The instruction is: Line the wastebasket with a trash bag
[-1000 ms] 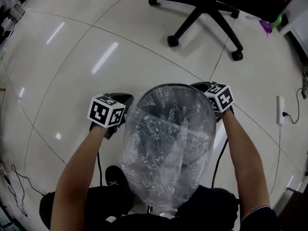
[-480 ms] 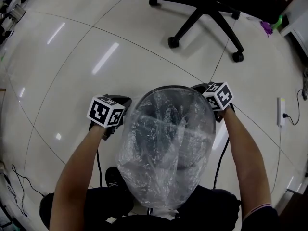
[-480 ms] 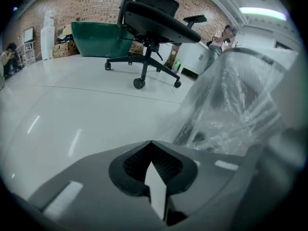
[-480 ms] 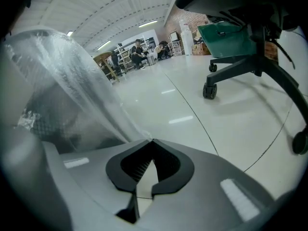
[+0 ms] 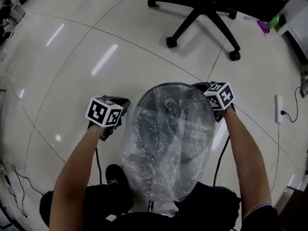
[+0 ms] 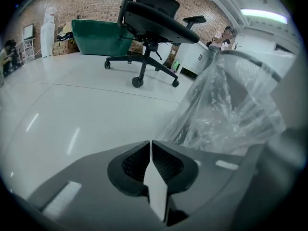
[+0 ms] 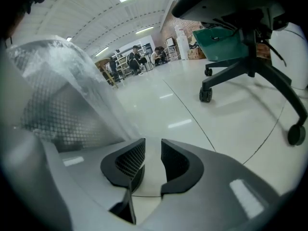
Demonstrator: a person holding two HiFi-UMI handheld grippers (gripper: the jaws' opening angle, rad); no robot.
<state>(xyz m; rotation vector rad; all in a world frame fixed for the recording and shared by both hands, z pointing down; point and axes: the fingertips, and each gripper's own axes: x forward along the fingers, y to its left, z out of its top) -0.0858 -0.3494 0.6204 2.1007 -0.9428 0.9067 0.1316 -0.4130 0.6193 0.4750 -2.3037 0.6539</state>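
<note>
Basically: glossy white tile floor lies open from 9 to 12 o'clock. Round grey mesh wastebasket sits just below centre, at 6 o'clock, with the clear plastic trash bag draped over its rim. Forearms run along both sides, both tongs pitched down. Left gripper is at the rim's 9 o'clock, jaws just starting to part, all but closed. Right gripper is at 2 o'clock, jaws just opened, clear gap, nothing between. Black five-leg office chair is at 1 o'clock, well apart. White power strip is at 3 o'clock.
</note>
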